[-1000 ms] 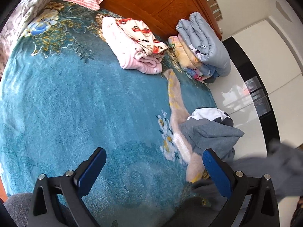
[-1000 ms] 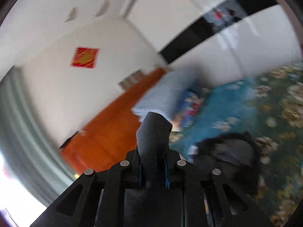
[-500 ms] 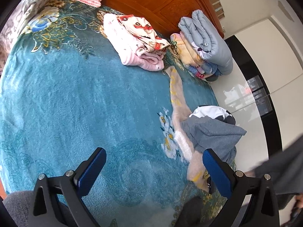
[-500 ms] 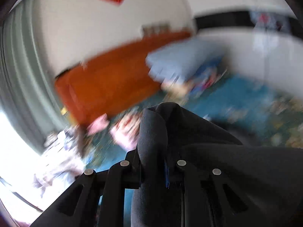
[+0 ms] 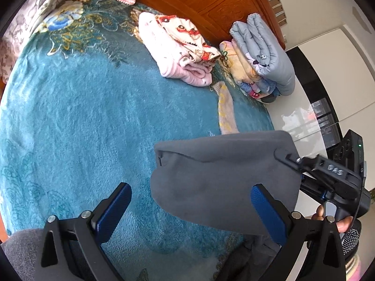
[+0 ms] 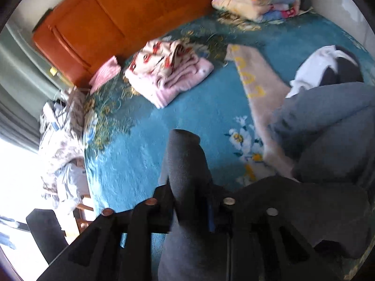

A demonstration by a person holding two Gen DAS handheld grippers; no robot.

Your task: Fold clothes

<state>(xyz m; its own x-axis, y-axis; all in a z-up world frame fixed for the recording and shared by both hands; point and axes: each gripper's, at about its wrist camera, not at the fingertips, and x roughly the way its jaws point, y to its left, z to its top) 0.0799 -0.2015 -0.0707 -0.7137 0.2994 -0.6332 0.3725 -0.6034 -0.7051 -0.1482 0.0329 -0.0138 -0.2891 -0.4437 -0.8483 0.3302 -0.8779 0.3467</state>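
A dark grey garment point(image 5: 222, 175) hangs spread above the teal bed blanket point(image 5: 82, 117), held at its right corner by my right gripper point(image 5: 284, 155), which is shut on it. In the right wrist view the same grey cloth point(image 6: 185, 159) bulges up out of the shut right gripper point(image 6: 191, 201). My left gripper point(image 5: 191, 210) is open just below and in front of the hanging garment, and its blue pads point(image 5: 112, 210) touch nothing. A heap with a grey-blue garment point(image 6: 328, 117), a white and black one point(image 6: 323, 65) and a beige one point(image 6: 257, 77) lies on the bed to the right.
A folded pink and patterned stack point(image 5: 178, 46) and a pile of folded quilts point(image 5: 264, 53) sit by the wooden headboard point(image 5: 211, 2). A beige garment point(image 5: 225, 110) lies lengthwise near the bed's right edge. A hand point(image 5: 332, 215) grips the right tool. White wardrobe doors point(image 5: 328, 65) stand beyond.
My right gripper has swung the grey garment from off the bed's side over the blanket, into the space before my left gripper. The left gripper stays open and has barely moved.
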